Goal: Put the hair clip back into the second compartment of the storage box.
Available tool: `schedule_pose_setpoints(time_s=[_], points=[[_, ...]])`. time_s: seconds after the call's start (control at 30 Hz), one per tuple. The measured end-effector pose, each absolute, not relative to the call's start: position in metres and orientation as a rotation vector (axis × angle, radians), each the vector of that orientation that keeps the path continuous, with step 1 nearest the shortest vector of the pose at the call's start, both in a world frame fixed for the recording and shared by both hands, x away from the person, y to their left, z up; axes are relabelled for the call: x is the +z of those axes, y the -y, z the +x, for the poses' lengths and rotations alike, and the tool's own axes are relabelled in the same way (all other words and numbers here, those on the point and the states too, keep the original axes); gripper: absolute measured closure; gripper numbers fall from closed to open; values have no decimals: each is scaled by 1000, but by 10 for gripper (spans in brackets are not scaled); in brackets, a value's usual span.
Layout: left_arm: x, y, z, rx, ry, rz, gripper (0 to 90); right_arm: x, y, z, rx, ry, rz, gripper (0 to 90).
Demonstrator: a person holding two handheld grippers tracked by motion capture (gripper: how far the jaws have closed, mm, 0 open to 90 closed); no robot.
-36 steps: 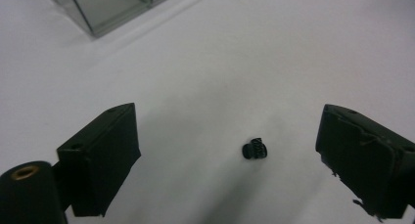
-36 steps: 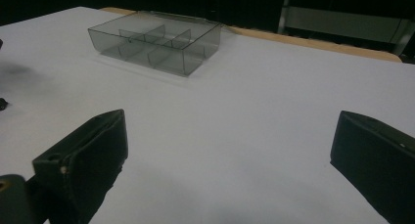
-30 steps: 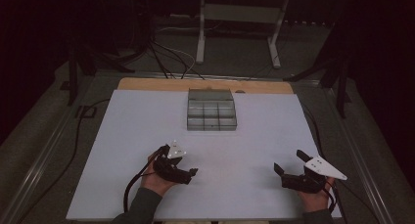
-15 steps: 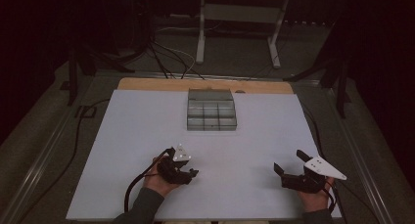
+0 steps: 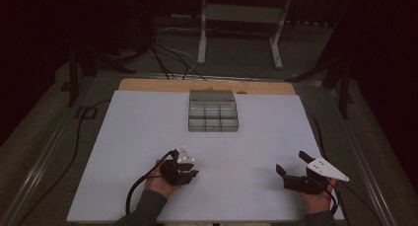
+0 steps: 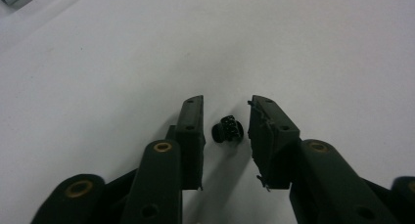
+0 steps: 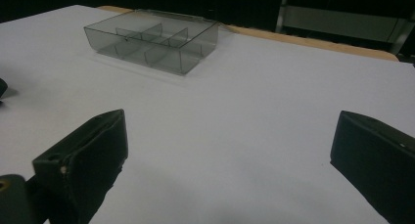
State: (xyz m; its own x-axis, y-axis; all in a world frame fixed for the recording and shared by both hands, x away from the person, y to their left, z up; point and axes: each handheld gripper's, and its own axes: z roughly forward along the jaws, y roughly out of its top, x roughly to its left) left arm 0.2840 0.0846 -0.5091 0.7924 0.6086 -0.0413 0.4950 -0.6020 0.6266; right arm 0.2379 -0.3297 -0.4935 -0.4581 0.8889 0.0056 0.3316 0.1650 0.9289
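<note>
A small black part (image 6: 227, 128), knurled and round, lies on the white tabletop (image 5: 143, 137) between the jaws of my left gripper (image 6: 225, 106). Those jaws have just been closing and stand narrow, with a thin gap on each side of the part, so the pads do not press on it. In the high view the left gripper (image 5: 190, 174) points down at the sheet near the front, left of centre. My right gripper (image 5: 291, 162) rests at the front right with its jaws wide apart and nothing between them (image 7: 230, 131).
A clear plastic box (image 5: 213, 111) with several compartments stands at the back middle of the sheet, also in the right gripper view (image 7: 147, 40). A wooden strip (image 5: 148, 84) edges the table's far side. Cables and a metal stand lie on the floor beyond.
The left gripper's jaws have drawn together from wide to narrow while the hand shifted only slightly. The right gripper has kept still.
</note>
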Motion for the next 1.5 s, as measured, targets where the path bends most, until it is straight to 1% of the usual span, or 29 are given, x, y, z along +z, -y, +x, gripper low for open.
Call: schedule_pose_setpoints(time_s=[0.33, 0.47, 1.5], points=[[-509, -83, 285, 232, -819, 2329, 812, -494, 330, 238, 1281, -1883, 1156, 5], [-508, -84, 285, 235, -812, 2326, 837, -494, 330, 238, 1280, -1884, 1156, 5], [-498, -92, 286, 235, -832, 2272, 847, -494, 330, 239, 1276, -1884, 1152, 5]])
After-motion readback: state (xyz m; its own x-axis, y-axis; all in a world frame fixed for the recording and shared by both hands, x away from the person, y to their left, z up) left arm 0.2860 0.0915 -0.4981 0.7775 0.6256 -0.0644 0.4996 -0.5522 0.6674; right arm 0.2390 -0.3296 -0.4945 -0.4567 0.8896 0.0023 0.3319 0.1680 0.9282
